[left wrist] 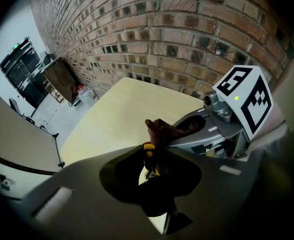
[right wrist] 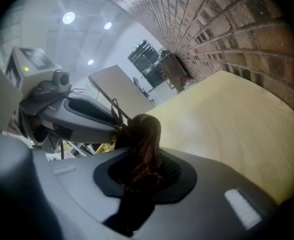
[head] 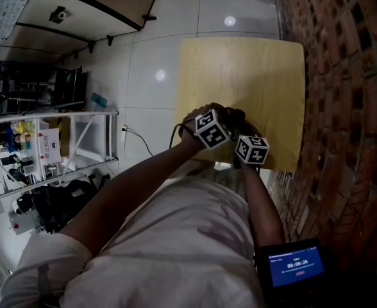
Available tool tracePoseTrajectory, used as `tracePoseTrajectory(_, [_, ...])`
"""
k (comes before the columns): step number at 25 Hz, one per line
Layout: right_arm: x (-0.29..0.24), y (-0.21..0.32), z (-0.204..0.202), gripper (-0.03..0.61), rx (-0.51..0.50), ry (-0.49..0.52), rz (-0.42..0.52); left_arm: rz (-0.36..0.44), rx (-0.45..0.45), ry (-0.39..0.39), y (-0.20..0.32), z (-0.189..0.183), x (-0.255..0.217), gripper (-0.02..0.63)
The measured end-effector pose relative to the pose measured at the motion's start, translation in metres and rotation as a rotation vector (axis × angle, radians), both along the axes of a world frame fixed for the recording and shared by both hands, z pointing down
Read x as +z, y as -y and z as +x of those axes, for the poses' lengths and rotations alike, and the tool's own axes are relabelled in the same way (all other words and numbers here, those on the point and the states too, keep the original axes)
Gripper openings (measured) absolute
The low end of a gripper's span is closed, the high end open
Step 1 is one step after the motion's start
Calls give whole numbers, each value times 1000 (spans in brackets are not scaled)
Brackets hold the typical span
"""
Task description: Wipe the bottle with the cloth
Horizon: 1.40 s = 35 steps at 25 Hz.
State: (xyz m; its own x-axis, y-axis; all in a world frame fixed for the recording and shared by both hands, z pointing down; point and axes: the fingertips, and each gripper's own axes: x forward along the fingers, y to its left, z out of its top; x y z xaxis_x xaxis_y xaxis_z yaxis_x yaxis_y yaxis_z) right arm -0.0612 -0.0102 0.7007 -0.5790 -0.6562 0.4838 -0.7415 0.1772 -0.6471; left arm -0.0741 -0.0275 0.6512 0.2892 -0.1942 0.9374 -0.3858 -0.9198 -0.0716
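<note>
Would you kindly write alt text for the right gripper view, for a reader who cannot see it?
The right claw is shut on a bunched dark reddish-brown cloth that sticks up from between its jaws. The left claw is at the left, its tip close to the cloth; a pale wooden table and a brick wall lie beyond.

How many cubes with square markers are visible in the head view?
2. The left cube is above the wooden table's near edge; the right cube is close beside it. None seems hidden.
</note>
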Motion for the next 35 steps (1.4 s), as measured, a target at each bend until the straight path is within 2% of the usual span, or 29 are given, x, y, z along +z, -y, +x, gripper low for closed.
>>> tracePoseTrajectory(2, [13, -3, 3, 78, 6, -7, -32, 0, 3, -8, -1, -1, 0, 87])
tracePoseTrajectory(5, [44, -9, 3, 77, -9, -46, -137, 5, 40, -7, -4, -1, -1, 87])
tracePoseTrajectory(9, [91, -18, 2, 78, -103, -99, -328, 18, 55, -7, -10, 3, 1, 87])
tracePoseTrajectory(11, [98, -18, 6, 78, -133, -92, -368, 26, 69, -4, -15, 4, 1, 87])
tracePoseTrajectory(13, [91, -14, 17, 78, -81, -29, -349, 32, 70, -4, -18, 3, 0, 86])
tracePoseTrajectory(15, [75, -14, 25, 78, -44, 90, -292, 31, 40, -9, -18, 0, 1, 84])
tracePoseTrajectory(17, [52, -26, 16, 78, -136, 250, -225, 27, 4, -13, -15, -1, 0, 84])
tracePoseTrajectory(19, [29, -44, -4, 78, -290, 364, -179, 25, -9, -16, -13, -1, -1, 84])
tracePoseTrajectory(21, [12, -57, -25, 78, -404, 404, -151, 27, -6, -17, -12, -1, -2, 84])
tracePoseTrajectory(23, [3, -58, -44, 78, -443, 414, -145, 30, 6, -14, -15, -1, 0, 83])
tracePoseTrajectory(26, [12, -48, -54, 80, -393, 416, -230, 44, 45, 4, -18, -2, 3, 84])
tracePoseTrajectory(31, [47, -36, -43, 80, -266, 457, -380, 49, 92, -3, -19, 1, 1, 84])
tracePoseTrajectory(33, [62, -35, -39, 80, -225, 424, -431, 53, 115, -6, -20, 1, -2, 84])
tracePoseTrajectory(35, [81, -35, -30, 80, -158, 347, -495, 55, 145, -6, -25, 2, -2, 84])
